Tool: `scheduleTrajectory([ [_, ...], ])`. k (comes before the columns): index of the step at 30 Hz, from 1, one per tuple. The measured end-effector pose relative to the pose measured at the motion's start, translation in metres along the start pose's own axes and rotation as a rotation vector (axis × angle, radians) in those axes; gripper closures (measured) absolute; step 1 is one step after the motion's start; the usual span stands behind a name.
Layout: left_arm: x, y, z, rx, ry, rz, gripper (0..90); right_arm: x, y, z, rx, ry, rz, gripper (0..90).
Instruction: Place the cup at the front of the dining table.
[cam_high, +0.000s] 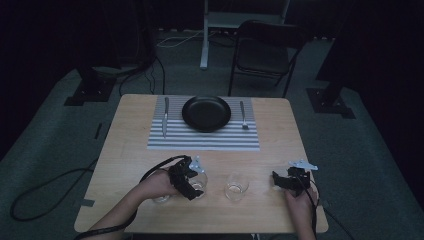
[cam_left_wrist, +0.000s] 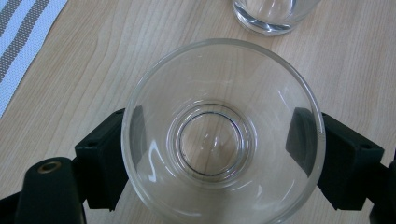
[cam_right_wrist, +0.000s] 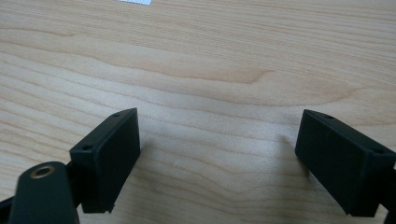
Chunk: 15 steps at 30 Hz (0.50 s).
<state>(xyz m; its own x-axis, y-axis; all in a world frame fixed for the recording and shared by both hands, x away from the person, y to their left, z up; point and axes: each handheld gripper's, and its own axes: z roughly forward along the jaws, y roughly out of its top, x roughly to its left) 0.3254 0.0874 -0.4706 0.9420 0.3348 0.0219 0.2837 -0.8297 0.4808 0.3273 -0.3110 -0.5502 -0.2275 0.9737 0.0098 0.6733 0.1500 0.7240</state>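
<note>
A clear empty glass (cam_left_wrist: 219, 135) stands upright on the wooden table (cam_high: 130, 150), seen from above in the left gripper view. My left gripper (cam_left_wrist: 215, 158) is shut on it, one black jaw against each side of its wall. In the high view this glass (cam_high: 198, 186) and the left gripper (cam_high: 192, 181) sit near the table's front, left of centre. A second clear glass (cam_high: 236, 188) stands free just to the right, and its base (cam_left_wrist: 268, 16) is at the top of the left gripper view. My right gripper (cam_right_wrist: 217, 154) is open over bare wood, right of both glasses (cam_high: 278, 180).
A grey-and-white striped placemat (cam_high: 202, 137) lies at the far middle, bearing a black plate (cam_high: 206, 113), a knife (cam_high: 165, 117) on its left and a fork (cam_high: 243, 115) on its right. A folding chair (cam_high: 265, 50) stands beyond the table. Cables trail off the front-left edge.
</note>
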Motion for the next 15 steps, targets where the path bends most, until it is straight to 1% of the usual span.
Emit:
scheduleTrajectory([
  [5,0.0015,-0.0008,-0.0004,-0.007,-0.003,-0.016,18.0,0.0000,0.0000,0.0000,0.000,0.000,0.000,13.5],
  [7,0.0020,-0.0013,-0.0016,-0.013,0.012,-0.016,18.0,0.0000,0.0000,0.0000,0.000,0.000,0.000,13.5],
  [8,0.0022,-0.0012,-0.0021,-0.011,0.007,-0.018,18.0,0.0000,0.0000,0.0000,0.000,0.000,0.000,13.5],
  [9,0.0023,-0.0010,-0.0030,-0.012,0.012,-0.009,18.0,0.0000,0.0000,0.0000,0.000,0.000,0.000,13.5],
  [10,0.0023,-0.0006,-0.0031,-0.010,0.009,-0.013,18.0,0.0000,0.0000,0.0000,0.000,0.000,0.000,13.5],
  [11,0.0021,-0.0001,-0.0037,-0.002,0.011,-0.003,18.0,0.0000,0.0000,0.0000,0.000,0.000,0.000,13.5],
  [12,0.0016,0.0002,-0.0041,-0.008,0.016,-0.002,18.1,0.0000,0.0000,0.0000,0.000,0.000,0.000,13.5],
  [13,0.0019,0.0006,-0.0043,-0.001,0.010,0.000,18.1,0.0000,0.0000,0.0000,0.000,0.000,0.000,13.5],
  [14,0.0013,0.0004,-0.0049,-0.010,0.016,0.014,18.1,0.0000,0.0000,0.0000,0.000,0.000,0.000,13.5],
  [15,0.0016,0.0006,-0.0059,-0.019,0.015,0.003,18.1,0.0000,0.0000,0.0000,0.000,0.000,0.000,13.5],
])
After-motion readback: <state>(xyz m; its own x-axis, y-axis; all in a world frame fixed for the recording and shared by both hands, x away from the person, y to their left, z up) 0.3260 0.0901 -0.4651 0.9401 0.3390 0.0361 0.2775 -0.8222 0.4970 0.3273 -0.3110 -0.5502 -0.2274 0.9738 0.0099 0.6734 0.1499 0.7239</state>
